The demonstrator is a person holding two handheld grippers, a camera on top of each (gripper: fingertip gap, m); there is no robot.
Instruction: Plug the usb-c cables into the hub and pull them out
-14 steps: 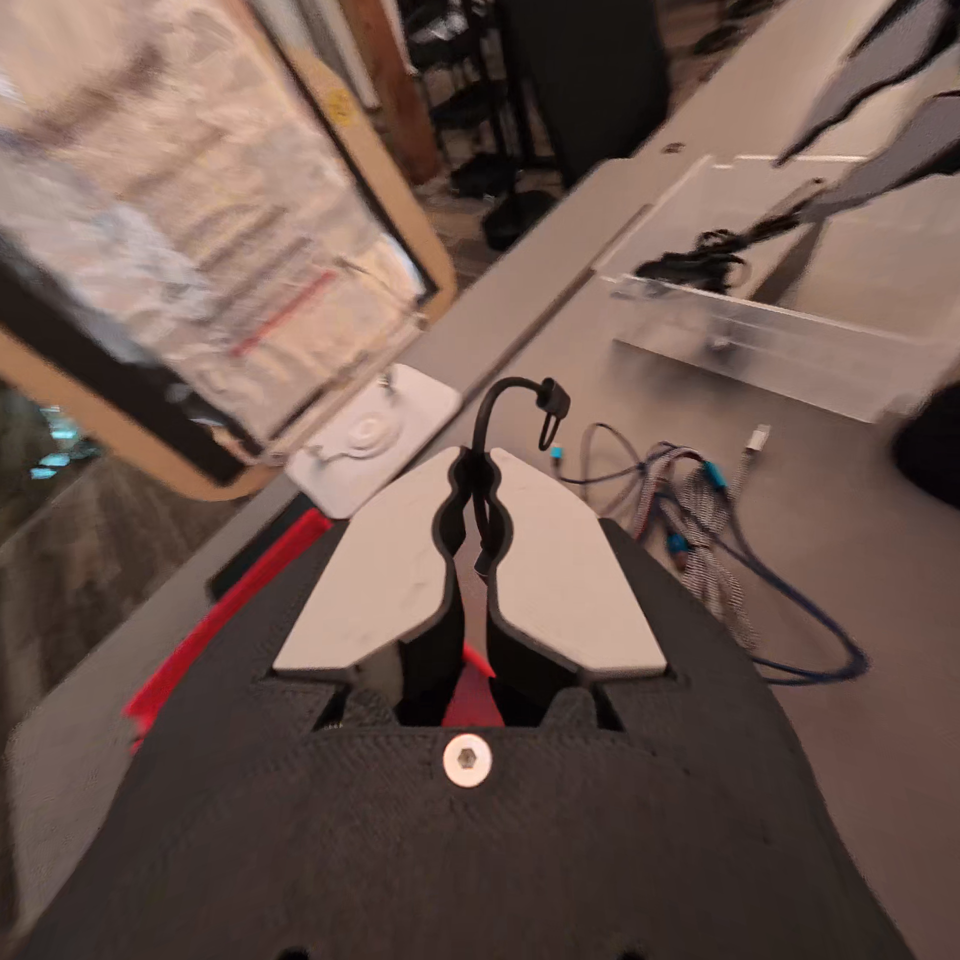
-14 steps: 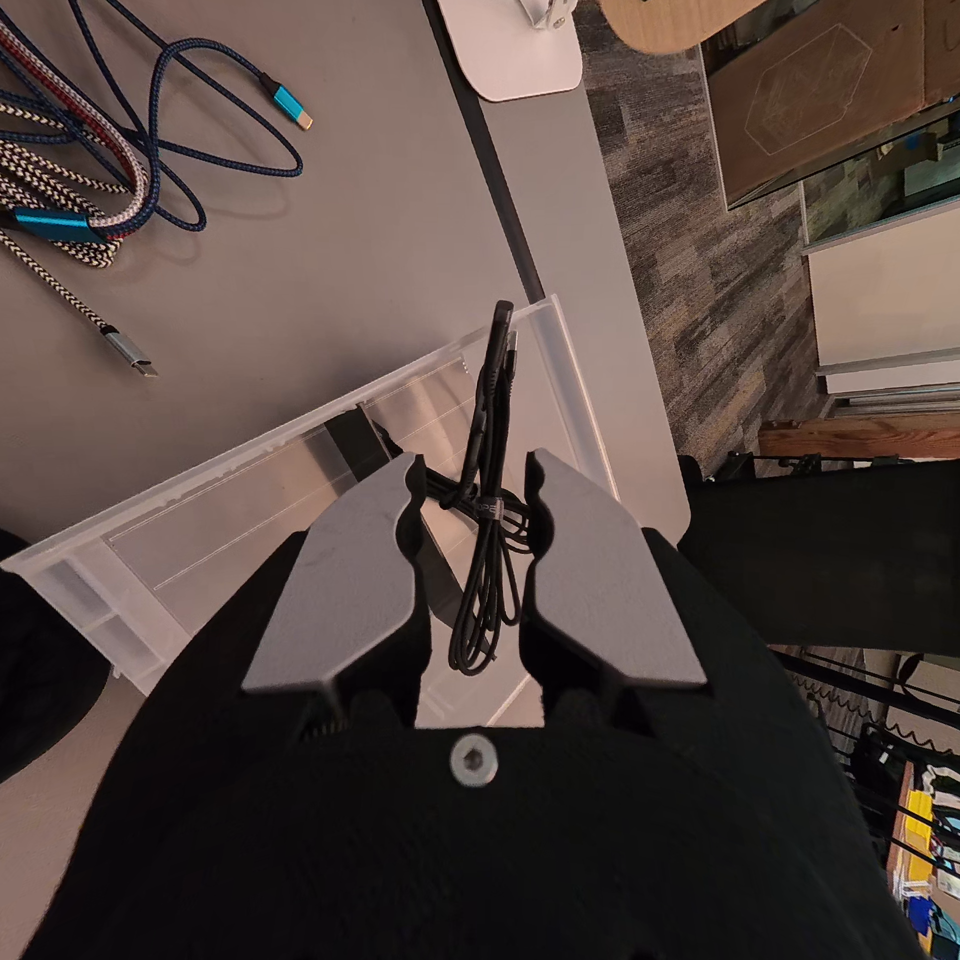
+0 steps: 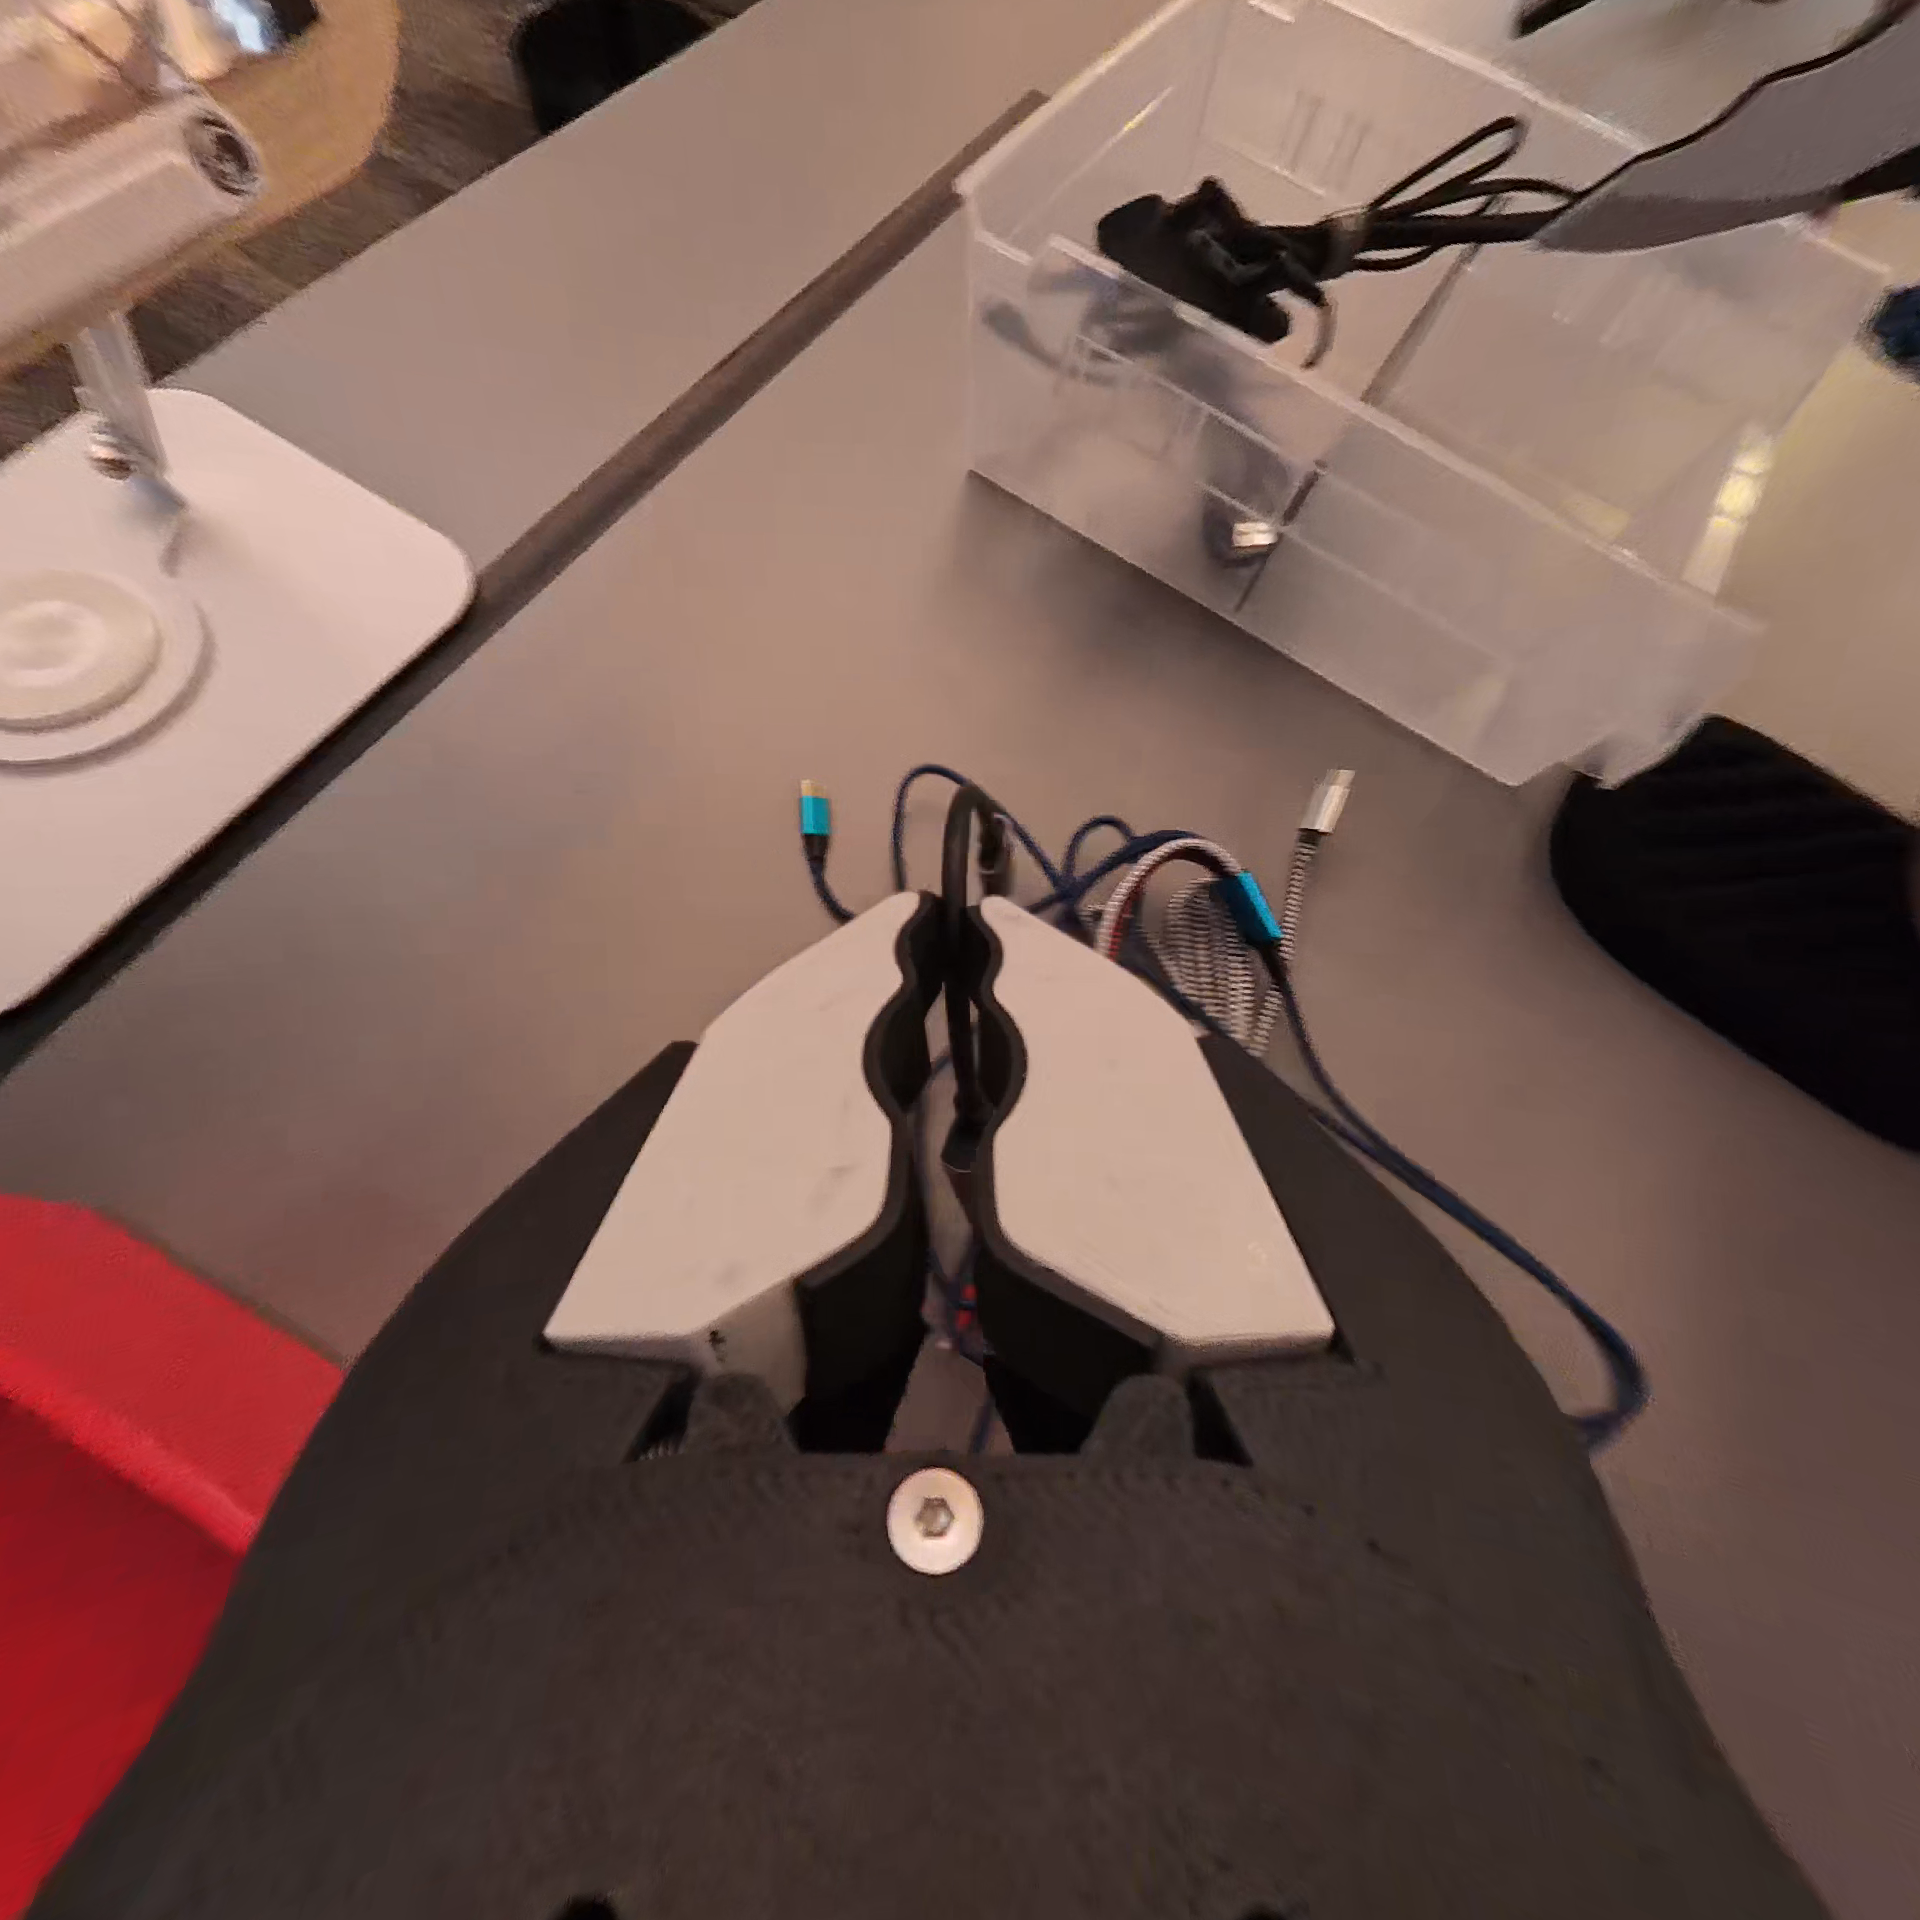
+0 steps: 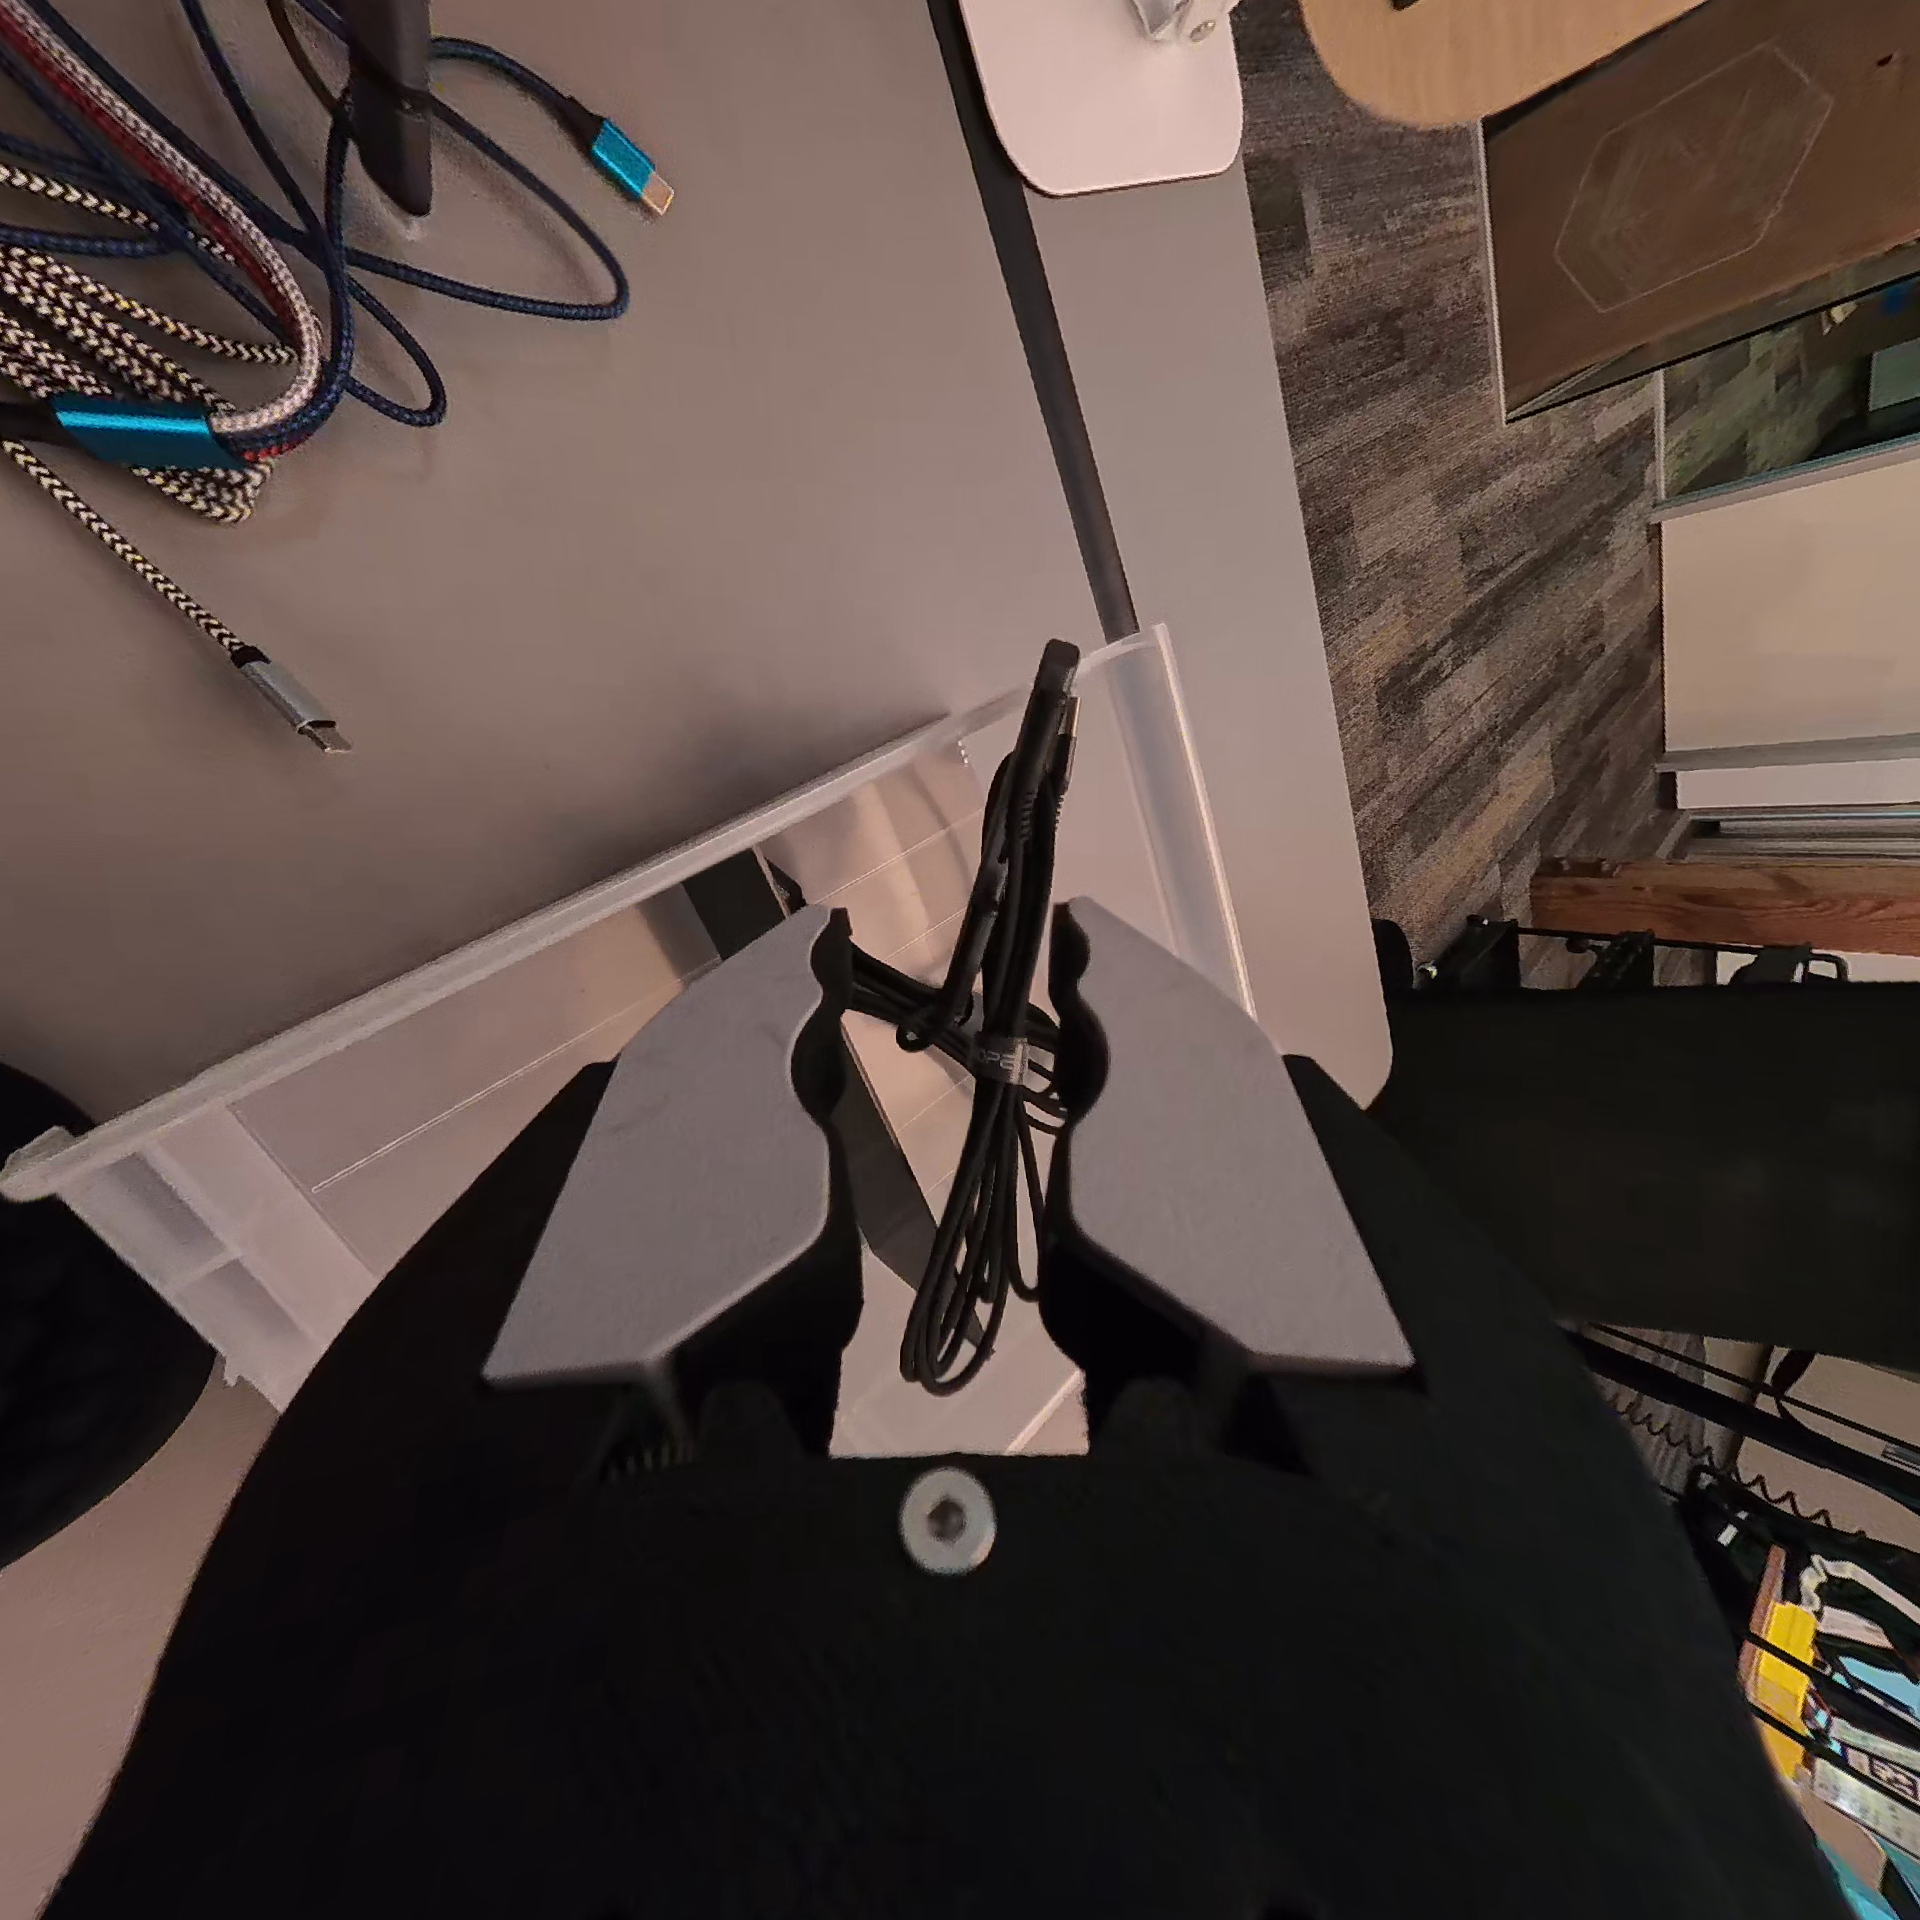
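Note:
My left gripper [image 3: 948, 909] is shut on a thin black cable [image 3: 961, 831] that loops up past the fingertips. It hovers just above a tangle of braided cables [image 3: 1174, 904] on the grey table: a blue one with a teal plug [image 3: 816, 812] and a black-and-white one with a silver plug [image 3: 1325, 805]. My right gripper [image 4: 945, 935] is open over a clear plastic box [image 4: 520, 935]. A strapped black cable bundle [image 4: 997, 1070] lies between its fingers, not pinched. The bundle [image 3: 1195, 244] and the box [image 3: 1455, 520] also show in the left wrist view. I see no hub.
A white stand base [image 3: 260, 623] sits left of the table seam [image 3: 727, 353]. A red object [image 3: 104, 1455] is at the near left. A black rounded object [image 3: 1766, 935] lies right of the cables. The table edge and carpet [image 4: 1455, 623] are beyond the box. Tip to tip, the grippers are about 25 centimetres apart. From my right tips it is roughly 25 centimetres to the black rounded object [image 3: 1766, 935]; from my left, 30 centimetres.
My left gripper has tipped down toward the table and now sits close over the braided cables, still shut on the black cable. My right gripper has barely moved.

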